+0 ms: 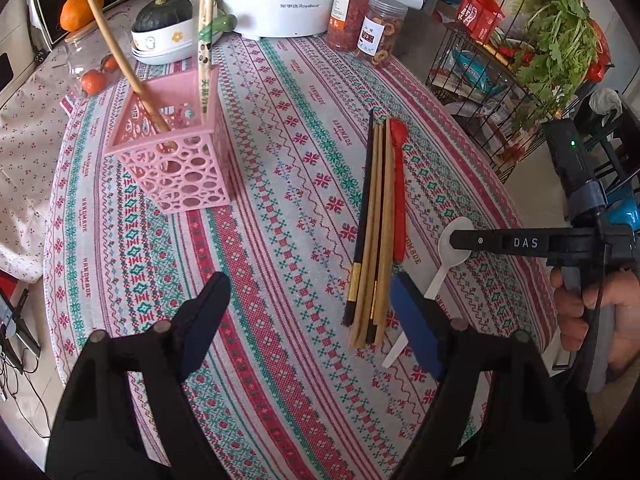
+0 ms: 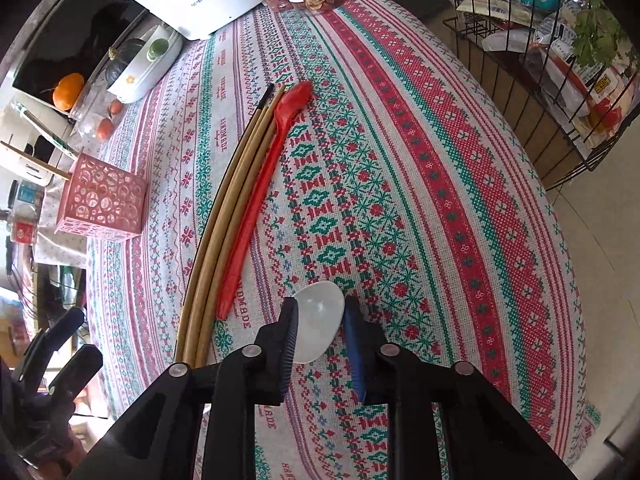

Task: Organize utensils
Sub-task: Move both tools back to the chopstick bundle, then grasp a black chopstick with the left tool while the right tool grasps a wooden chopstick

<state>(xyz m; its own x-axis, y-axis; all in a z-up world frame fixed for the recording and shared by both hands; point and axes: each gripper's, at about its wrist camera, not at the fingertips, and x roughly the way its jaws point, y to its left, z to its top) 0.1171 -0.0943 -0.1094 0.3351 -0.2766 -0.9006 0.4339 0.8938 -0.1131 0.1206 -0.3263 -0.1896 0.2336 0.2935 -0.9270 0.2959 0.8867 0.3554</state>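
Clamped edge-on across the glossy white plastic spoon's (image 2: pixel 318 322) bowl, the right gripper (image 2: pixel 320 332) risks it squirting free, while the left gripper (image 1: pixel 312 320) hangs wide and empty.

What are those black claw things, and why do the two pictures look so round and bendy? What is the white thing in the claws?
The black claws are two-finger grippers, like big tongs. A person holds one in each hand, and each carries a small wide-eye camera, which bends the picture. One picture looks along the left gripper, whose fingers stand open and empty. The other looks along the right gripper, closed on the bowl of a small white plastic spoon.

On the round table's red, green and white patterned cloth lie a bundle of long wooden chopsticks and a long red plastic spoon. The pink plastic holder with round holes already has a few chopsticks standing in it.
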